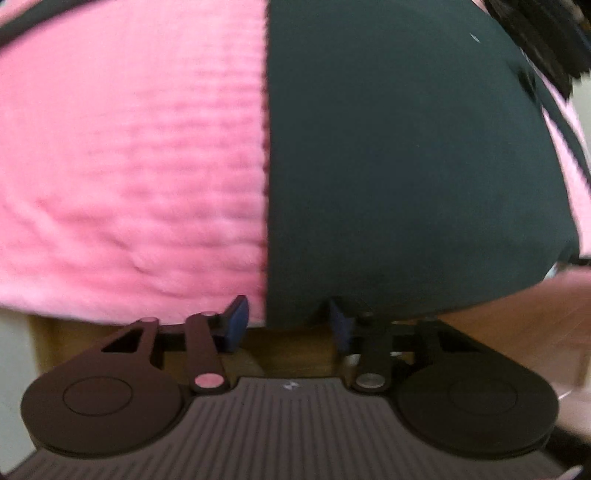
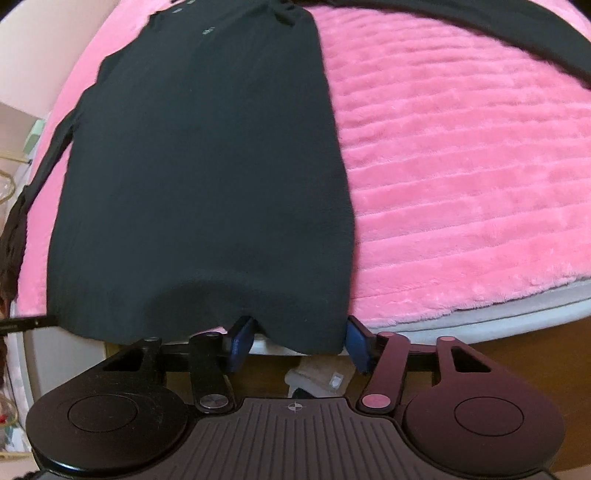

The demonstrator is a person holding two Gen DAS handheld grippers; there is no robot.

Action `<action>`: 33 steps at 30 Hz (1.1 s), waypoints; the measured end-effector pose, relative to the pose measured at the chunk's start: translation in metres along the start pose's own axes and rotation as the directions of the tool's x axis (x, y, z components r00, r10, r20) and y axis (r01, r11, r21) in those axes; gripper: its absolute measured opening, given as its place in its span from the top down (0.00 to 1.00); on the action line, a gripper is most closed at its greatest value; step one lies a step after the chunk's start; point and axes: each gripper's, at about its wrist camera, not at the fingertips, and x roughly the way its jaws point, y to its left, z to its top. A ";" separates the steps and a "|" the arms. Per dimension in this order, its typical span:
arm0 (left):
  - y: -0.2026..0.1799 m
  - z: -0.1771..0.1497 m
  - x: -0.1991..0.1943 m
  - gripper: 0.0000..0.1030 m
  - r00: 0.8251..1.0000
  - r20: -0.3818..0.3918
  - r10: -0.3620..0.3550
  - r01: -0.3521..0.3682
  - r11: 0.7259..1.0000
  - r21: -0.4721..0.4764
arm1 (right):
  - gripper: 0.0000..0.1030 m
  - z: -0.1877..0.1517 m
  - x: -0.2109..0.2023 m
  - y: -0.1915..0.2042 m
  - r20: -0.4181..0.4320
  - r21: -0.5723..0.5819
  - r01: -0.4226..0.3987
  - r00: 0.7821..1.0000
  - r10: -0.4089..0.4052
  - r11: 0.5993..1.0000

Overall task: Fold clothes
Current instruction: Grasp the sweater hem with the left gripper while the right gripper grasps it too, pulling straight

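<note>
A pink ribbed blanket [image 2: 461, 177] covers the bed, its plush ridges running crosswise; a pale mattress edge [image 2: 480, 325] shows beneath it at 4 o'clock in the right wrist view, and brown wooden floor [image 2: 535, 369] lies below that. A cream wall [image 2: 37, 48] rises at 10 o'clock.

The black garment [image 2: 199, 177] lies flat on the blanket, stretching from 12 o'clock down to 6 o'clock, with its hem hanging over the near bed edge. A thin sleeve [image 2: 48, 155] trails off toward 9 o'clock. Small pale marks near the garment's top are too blurred to read.

The right gripper [image 2: 295, 338] has its blue pads spread apart on either side of the hem's right corner, not pressing it. In the left wrist view the left gripper [image 1: 288, 325] is also apart, its right pad against the garment's [image 1: 406, 166] hem, its left pad in front of the blanket [image 1: 129, 166].

A second dark cloth [image 2: 498, 26] lies across the far edge at 1 o'clock. Open blanket spreads wide to the garment's right.
</note>
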 end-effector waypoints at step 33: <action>0.023 0.005 -0.027 0.60 0.997 0.081 -0.012 0.004 0.995 0.098 | 0.47 0.008 0.008 0.002 0.079 0.069 0.000 0.997 -0.006 0.998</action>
